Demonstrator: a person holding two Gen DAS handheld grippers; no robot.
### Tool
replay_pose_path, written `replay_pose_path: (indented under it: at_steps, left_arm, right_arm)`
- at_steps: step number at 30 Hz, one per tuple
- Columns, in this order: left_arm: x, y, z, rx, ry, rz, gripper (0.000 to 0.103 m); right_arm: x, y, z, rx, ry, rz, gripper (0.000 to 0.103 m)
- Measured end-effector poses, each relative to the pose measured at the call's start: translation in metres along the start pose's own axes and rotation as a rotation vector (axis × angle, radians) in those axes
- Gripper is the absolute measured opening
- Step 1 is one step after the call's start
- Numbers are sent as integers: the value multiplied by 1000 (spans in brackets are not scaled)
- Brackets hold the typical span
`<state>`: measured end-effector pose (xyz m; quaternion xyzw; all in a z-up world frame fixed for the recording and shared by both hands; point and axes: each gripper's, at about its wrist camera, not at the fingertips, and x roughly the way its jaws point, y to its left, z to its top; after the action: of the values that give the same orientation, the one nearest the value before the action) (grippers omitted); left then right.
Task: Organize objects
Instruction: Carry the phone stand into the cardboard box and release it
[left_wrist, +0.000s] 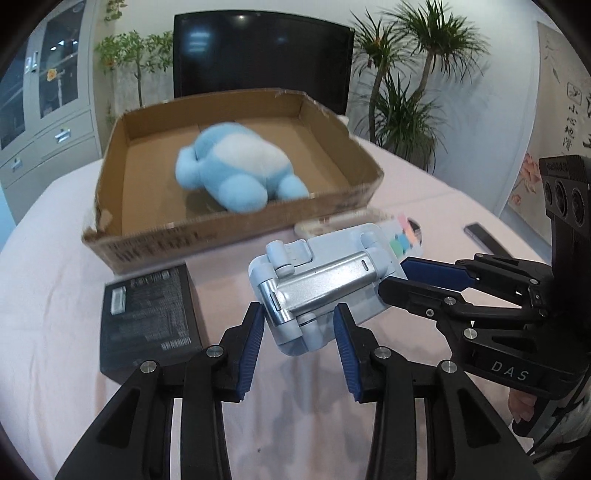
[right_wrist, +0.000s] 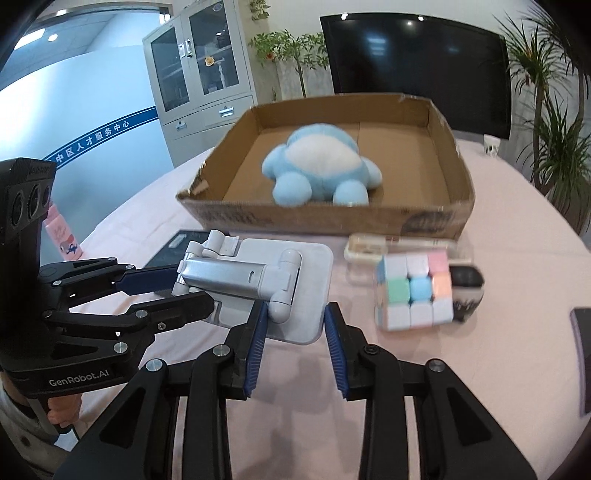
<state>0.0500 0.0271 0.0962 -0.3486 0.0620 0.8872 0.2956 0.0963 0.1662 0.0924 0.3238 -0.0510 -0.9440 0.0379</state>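
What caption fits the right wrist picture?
Both grippers hold a folded phone stand before a cardboard box with a blue plush toy.

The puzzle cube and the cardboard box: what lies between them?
A flat pale case lies between the puzzle cube and the cardboard box, clearest in the right wrist view.

Counted on the desk (right_wrist: 517, 229): one cardboard box (right_wrist: 436, 218), one plush toy (right_wrist: 321, 166), one folding stand (right_wrist: 258, 280), one puzzle cube (right_wrist: 413, 291), one black box (left_wrist: 147, 317).
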Motion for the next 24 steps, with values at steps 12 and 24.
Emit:
replay_pose_path:
  at_steps: [12, 24]
  left_arm:
    - [-25, 36, 54, -7, -102, 18, 36]
    - [-4, 110, 87, -34, -127, 120, 36]
  right_arm:
    - [-3, 20, 63, -53, -105, -4, 29]
    - [54, 53, 119, -138, -136, 19, 29]
